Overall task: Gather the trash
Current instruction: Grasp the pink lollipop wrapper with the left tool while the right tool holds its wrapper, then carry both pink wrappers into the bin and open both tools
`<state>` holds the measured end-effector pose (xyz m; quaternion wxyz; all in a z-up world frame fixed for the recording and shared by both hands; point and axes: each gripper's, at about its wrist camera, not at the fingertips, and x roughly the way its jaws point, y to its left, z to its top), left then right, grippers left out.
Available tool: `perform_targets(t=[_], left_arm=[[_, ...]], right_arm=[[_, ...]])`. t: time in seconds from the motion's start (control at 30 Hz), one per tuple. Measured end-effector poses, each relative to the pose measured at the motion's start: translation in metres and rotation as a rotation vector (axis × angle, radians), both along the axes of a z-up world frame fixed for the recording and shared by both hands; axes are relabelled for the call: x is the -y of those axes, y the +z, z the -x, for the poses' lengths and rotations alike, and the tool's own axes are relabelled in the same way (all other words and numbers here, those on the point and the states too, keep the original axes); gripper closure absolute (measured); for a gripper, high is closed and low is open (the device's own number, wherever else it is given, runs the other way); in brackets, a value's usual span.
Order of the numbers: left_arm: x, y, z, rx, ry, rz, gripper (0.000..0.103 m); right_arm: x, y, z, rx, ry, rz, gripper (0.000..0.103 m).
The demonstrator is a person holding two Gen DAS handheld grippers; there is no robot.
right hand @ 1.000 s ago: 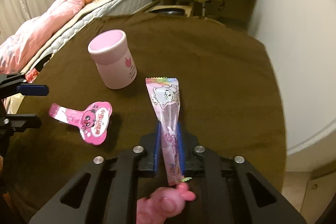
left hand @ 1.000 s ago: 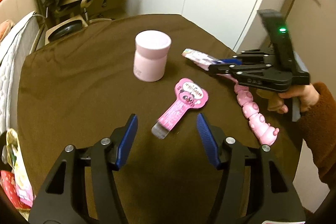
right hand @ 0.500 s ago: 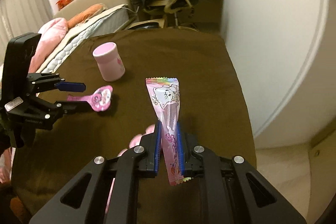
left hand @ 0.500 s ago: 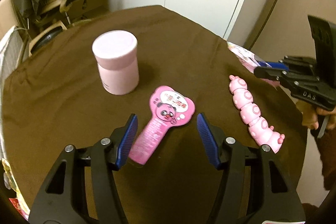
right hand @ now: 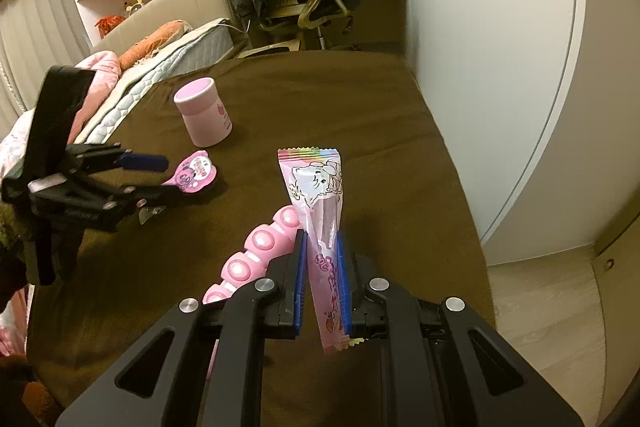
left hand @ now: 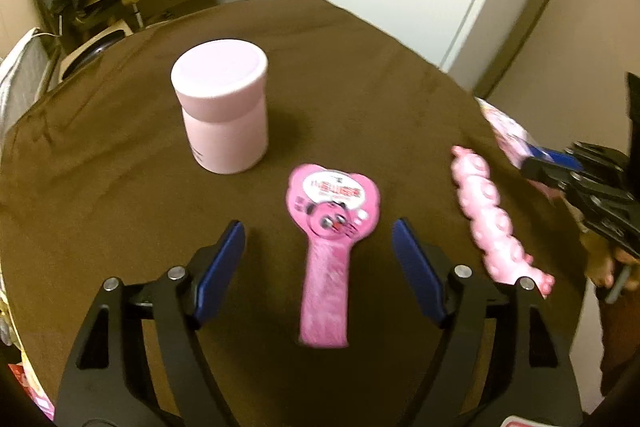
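While the left gripper [left hand: 318, 255] hangs over the near part of the brown-covered surface [left hand: 360, 67], its blue pads [left hand: 222, 263] stand wide apart and have just been opening further; a pink lollipop-shaped wrapper [left hand: 330, 227] lies flat on the cloth between them, touched by neither pad. Its round printed head points toward the middle of the surface and its narrow tail runs back toward the gripper. Beyond it, toward the far left part of the surface, a pale pink canister [left hand: 222, 115] stands upright with its lid on, apart from the wrapper. Near the right edge a pink segmented caterpillar toy [left hand: 492, 219] lies lengthwise, blurred, just beside the left gripper's right finger in this view.

At that right edge the right gripper [right hand: 322, 283] is clamped on a long pink candy wrapper [right hand: 320, 195] with a rainbow-striped crimped top and a cartoon drawing. Its pads pinch the lower half, so the top sticks up clear of the cloth and the bottom end pokes out below the pads. From the right wrist view the caterpillar toy [right hand: 256, 251] lies on the surface just left of this gripper, and the lollipop wrapper [right hand: 196, 175] and canister [right hand: 204, 115] sit further in. A hand [left hand: 608, 263] holds the right gripper's handle past the surface's edge.
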<state>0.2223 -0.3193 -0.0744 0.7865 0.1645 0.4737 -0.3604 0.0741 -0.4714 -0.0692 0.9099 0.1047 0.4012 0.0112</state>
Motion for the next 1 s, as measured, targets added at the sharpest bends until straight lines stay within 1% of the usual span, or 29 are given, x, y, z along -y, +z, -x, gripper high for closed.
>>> perform_targets(t=[0.07,0.1,0.13,0.2,0.23,0.27,0.3,0.33,0.43,0.47,0.5,0.6,0.67,0.8,1.0], left_arm=[[0.005,-0.003,0.0,0.043,-0.004,-0.046,0.03],[0.007,-0.004,0.002,0.074,-0.009,-0.067,0.032],[0.009,-0.005,0.004,0.087,-0.015,-0.077,0.034],[0.009,-0.006,0.006,0.085,-0.015,-0.092,0.046],[0.009,-0.007,0.005,0.079,-0.003,-0.101,0.049],[0.008,-0.007,0.005,0.076,0.006,-0.1,0.06],[0.006,-0.006,0.008,0.074,0.016,-0.096,0.067],[0.004,-0.005,0.007,0.069,0.027,-0.088,0.068],[-0.01,0.007,0.01,0.055,0.04,-0.023,0.07],[-0.015,0.013,0.012,0.057,0.041,-0.002,0.075],[-0.019,0.018,0.014,0.058,0.042,0.014,0.077],[-0.038,0.037,0.026,0.068,0.051,0.072,0.079],[-0.053,0.052,0.039,0.082,0.059,0.105,0.08],[-0.084,0.078,0.048,0.118,0.089,0.147,0.08],[-0.151,0.114,0.06,0.186,0.193,0.206,0.081]], right_arm=[[-0.002,0.0,0.0,0.001,0.001,-0.005,0.089],[-0.004,0.001,0.001,0.002,0.003,-0.006,0.089],[-0.005,0.002,0.001,0.003,0.005,-0.005,0.089],[-0.008,0.005,0.001,0.006,0.009,0.001,0.089],[-0.011,0.007,0.002,0.009,0.011,0.005,0.089],[-0.012,0.009,0.002,0.012,0.012,0.007,0.089],[-0.014,0.012,0.002,0.017,0.011,0.01,0.089],[-0.016,0.015,0.003,0.024,0.011,0.012,0.089],[-0.022,0.027,0.008,0.047,0.015,0.02,0.089],[-0.025,0.03,0.009,0.053,0.018,0.025,0.089],[-0.027,0.033,0.009,0.059,0.02,0.03,0.089],[-0.038,0.047,0.01,0.08,0.034,0.042,0.089],[-0.048,0.057,0.01,0.096,0.05,0.051,0.089],[-0.072,0.076,0.011,0.133,0.086,0.06,0.089],[-0.116,0.104,0.004,0.188,0.159,0.067,0.089]])
